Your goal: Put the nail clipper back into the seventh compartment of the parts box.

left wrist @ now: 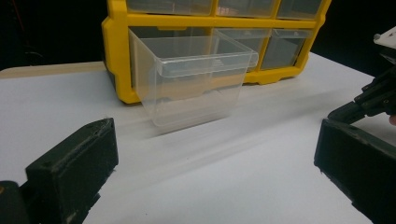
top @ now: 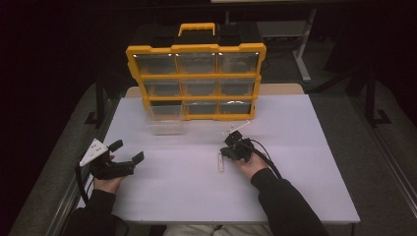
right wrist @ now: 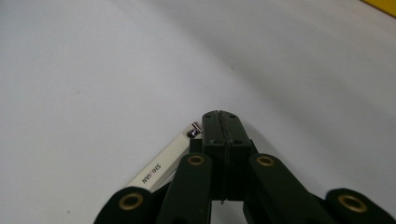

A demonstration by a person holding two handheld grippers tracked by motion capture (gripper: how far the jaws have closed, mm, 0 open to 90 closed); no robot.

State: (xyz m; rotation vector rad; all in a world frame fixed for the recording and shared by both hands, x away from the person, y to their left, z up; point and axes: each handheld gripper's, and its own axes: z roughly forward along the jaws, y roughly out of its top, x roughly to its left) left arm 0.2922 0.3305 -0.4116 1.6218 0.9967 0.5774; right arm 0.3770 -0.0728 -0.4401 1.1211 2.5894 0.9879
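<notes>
A yellow organizer (top: 196,74) with clear drawers stands upright at the back of the white table (top: 295,162). One clear drawer (top: 167,120) is pulled out and sits on the table in front of its lower left slot. My left gripper (top: 129,151) is open at the front left and points at that drawer (left wrist: 196,84), well short of it, with nothing between its jaws. My right gripper (top: 227,150) is at mid-table with its jaws pressed together (right wrist: 221,115). A slim white bar (right wrist: 161,165) with a metal tip lies on the table, touching their left side.
The organizer's yellow frame (left wrist: 116,56) rises behind the loose drawer. In the left gripper view the right gripper (left wrist: 378,93) shows at the right edge. The white bar (top: 221,163) lies lengthwise toward the person. Bare table surface stretches right and front. Dark floor surrounds the table.
</notes>
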